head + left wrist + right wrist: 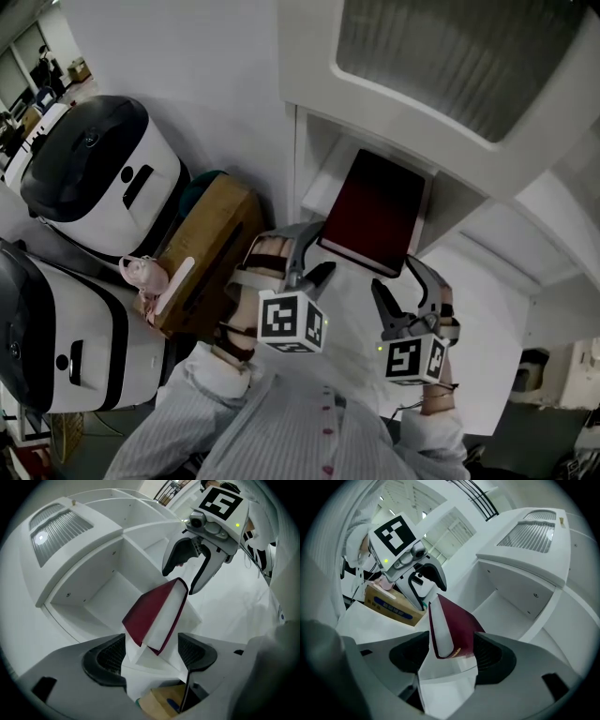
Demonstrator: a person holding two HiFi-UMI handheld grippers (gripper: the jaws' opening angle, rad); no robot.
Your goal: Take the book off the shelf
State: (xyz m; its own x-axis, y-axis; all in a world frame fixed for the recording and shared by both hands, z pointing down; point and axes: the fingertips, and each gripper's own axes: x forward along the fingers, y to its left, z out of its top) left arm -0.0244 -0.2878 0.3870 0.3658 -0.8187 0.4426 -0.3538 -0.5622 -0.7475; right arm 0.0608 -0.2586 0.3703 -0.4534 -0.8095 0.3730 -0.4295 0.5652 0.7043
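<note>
A dark red book (375,211) lies with its far end in the open cubby of a white shelf unit (314,155) and its near edge sticking out. My left gripper (314,270) stands at the book's near left corner, my right gripper (403,286) at its near right corner. In the left gripper view the book (154,616) sits between the open jaws of the left gripper (152,656), with a gap on both sides. In the right gripper view the right gripper (450,656) is open round the book's (452,630) corner, close on one side.
Two white and black appliances (94,169) (56,337) stand at the left. A cardboard box (211,244) with a pink object (141,274) on it sits beside the shelf. A frosted panel (450,56) tops the unit. The person's striped sleeves fill the bottom.
</note>
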